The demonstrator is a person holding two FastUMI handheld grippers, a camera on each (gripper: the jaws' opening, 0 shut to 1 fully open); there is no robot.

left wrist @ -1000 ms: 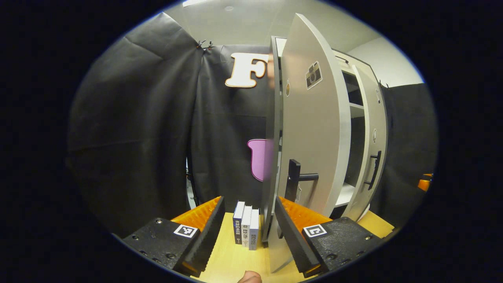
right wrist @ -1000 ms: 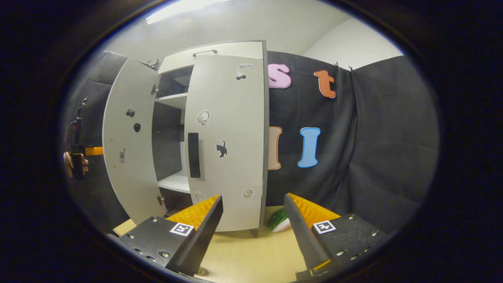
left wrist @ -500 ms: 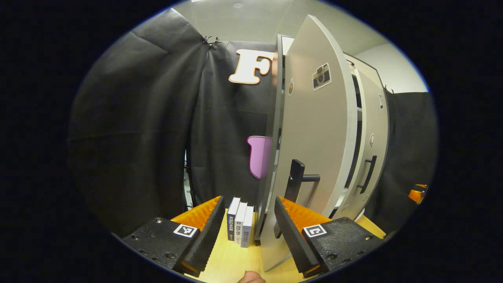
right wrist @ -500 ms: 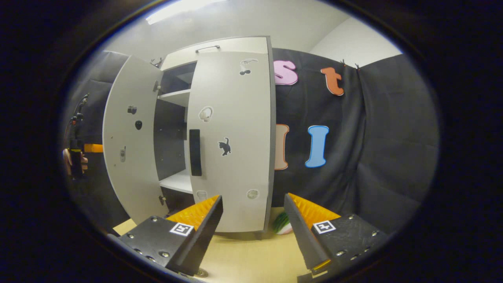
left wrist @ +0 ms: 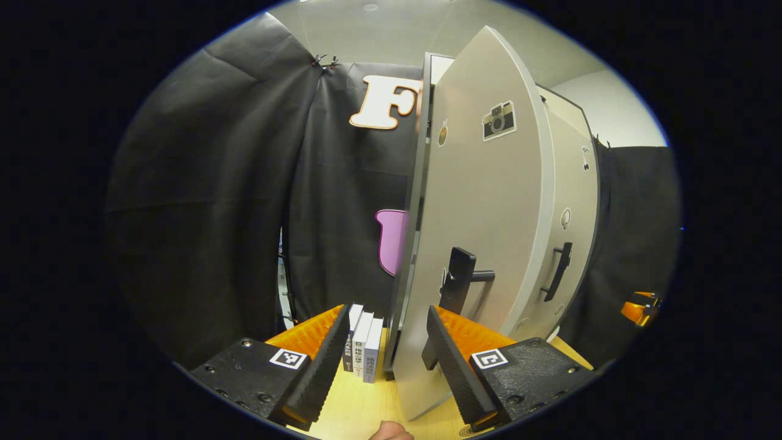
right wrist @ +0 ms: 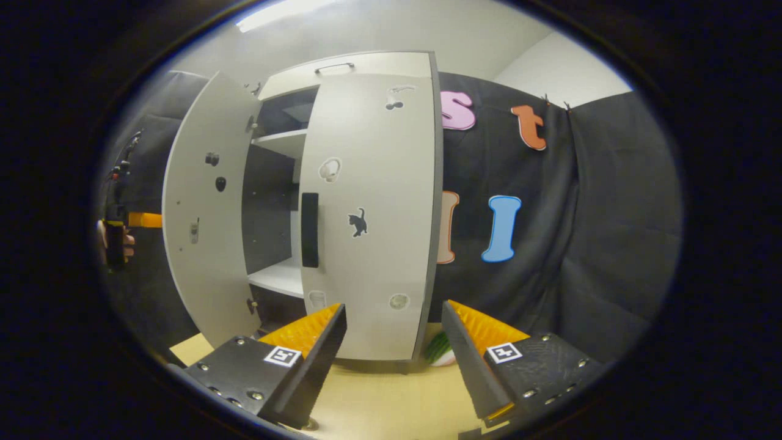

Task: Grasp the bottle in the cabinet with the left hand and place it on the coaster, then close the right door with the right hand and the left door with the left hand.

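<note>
The right door [right wrist: 369, 214] has swung nearly shut within the last second; the left door [left wrist: 482, 244] stands ajar, its edge between the spread left tongs [left wrist: 382, 360]; right tongs [right wrist: 394, 360] spread, empty; bottle and coaster's whereabouts cannot be told.

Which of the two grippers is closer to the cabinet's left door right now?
Left. The left gripper sits right at the left door, its lower edge between the open fingers. The right gripper hangs back, in front of the right door.
</note>
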